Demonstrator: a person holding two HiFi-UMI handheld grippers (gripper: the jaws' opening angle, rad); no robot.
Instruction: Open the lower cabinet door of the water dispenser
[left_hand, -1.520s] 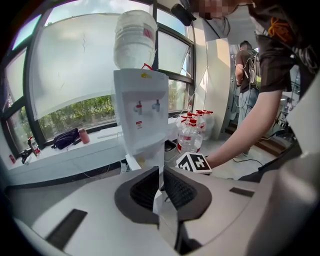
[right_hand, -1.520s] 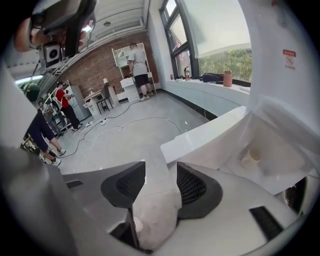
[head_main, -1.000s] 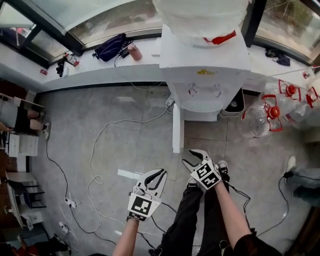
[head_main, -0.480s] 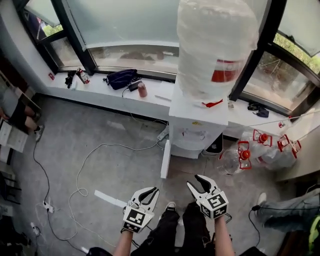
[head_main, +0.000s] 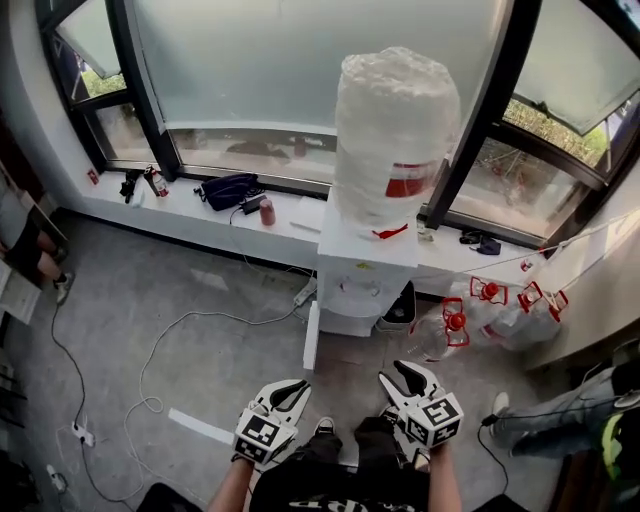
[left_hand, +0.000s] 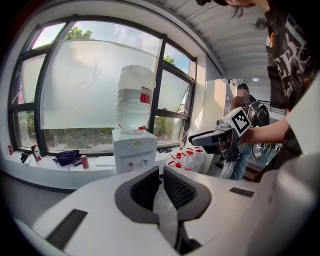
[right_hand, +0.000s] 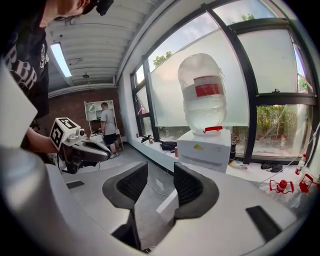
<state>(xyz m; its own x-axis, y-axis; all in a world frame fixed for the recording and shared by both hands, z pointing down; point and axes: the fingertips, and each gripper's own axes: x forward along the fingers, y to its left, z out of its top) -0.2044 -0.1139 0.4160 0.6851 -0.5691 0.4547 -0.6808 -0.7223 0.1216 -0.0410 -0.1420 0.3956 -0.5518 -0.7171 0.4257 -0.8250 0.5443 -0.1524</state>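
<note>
The white flat lower cabinet door (head_main: 311, 338) is sitting a little left of the middle of the head view. It is standing out from the front of the white boxy water dispenser (head_main: 366, 268), with its thin edge pointing down the frame, so I think it is already swung open. The big clear plastic water bottle (head_main: 393, 140) is sitting on top of the dispenser, above the door.

Both grippers are hanging low in the frame, well apart from the door, likely because there is nothing left to pull. The left gripper (head_main: 288, 388) is pointing up the frame towards the door. Its jaws are showing only a thin gap and are holding nothing. The right gripper (head_main: 408, 376) is keeping its jaws wider apart, but they are closing. Nothing is sitting between them; the door is only showing far off through the gap.
</note>
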